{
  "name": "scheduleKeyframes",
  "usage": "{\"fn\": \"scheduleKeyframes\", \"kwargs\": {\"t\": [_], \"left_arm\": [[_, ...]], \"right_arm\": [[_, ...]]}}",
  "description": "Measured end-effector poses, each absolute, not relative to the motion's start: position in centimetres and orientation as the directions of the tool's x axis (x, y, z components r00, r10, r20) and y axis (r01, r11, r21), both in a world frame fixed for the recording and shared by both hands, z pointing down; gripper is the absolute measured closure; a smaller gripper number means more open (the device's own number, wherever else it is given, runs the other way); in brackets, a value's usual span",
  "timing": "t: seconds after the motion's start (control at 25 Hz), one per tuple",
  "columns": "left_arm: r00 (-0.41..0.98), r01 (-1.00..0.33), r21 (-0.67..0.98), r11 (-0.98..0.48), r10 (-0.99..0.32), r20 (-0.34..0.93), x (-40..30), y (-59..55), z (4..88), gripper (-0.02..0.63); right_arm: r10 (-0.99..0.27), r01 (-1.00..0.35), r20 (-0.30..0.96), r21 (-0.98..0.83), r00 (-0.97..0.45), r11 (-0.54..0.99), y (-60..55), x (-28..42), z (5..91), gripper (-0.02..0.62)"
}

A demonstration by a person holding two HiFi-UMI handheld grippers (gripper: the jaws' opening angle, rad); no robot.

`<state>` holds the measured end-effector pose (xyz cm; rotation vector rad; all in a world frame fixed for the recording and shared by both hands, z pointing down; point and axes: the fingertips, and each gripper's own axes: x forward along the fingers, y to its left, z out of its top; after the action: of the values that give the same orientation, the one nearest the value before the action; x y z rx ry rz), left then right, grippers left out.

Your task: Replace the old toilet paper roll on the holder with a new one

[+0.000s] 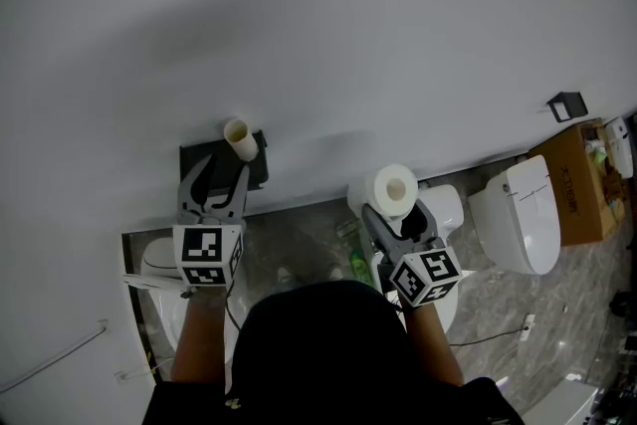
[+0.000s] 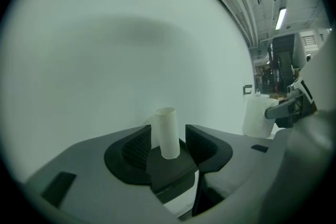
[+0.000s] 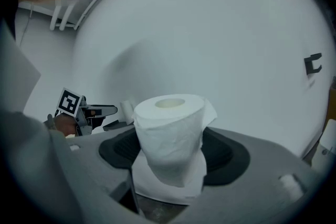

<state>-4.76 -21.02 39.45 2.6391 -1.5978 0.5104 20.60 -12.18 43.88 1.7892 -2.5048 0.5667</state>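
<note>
The tube [image 2: 167, 132] is a bare, pale cardboard core standing on end on the black holder [image 2: 170, 170]. It sits between the fingers of your left gripper [image 1: 223, 176], which are spread and not pressing it. Your right gripper [image 1: 396, 214] is clamped on the roll [image 3: 169, 134], a full white one held hole-up, with a loose sheet hanging below. Only the head view shows the holder against the wall [image 1: 318, 35], with the roll off to its right.
</note>
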Motion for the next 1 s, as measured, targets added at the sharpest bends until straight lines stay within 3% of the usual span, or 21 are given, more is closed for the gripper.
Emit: {"fn": "scheduleKeyframes", "kwargs": {"t": [1.0], "left_arm": [[0.437,-0.848,-0.156,-0.507,-0.835,0.335,-2.9,-26.4,40.8,0.419]], "right_arm": [[-0.948,-0.957,0.247,-0.257,-0.200,0.135,-10.4,24.4,43.8,0.247]]}}
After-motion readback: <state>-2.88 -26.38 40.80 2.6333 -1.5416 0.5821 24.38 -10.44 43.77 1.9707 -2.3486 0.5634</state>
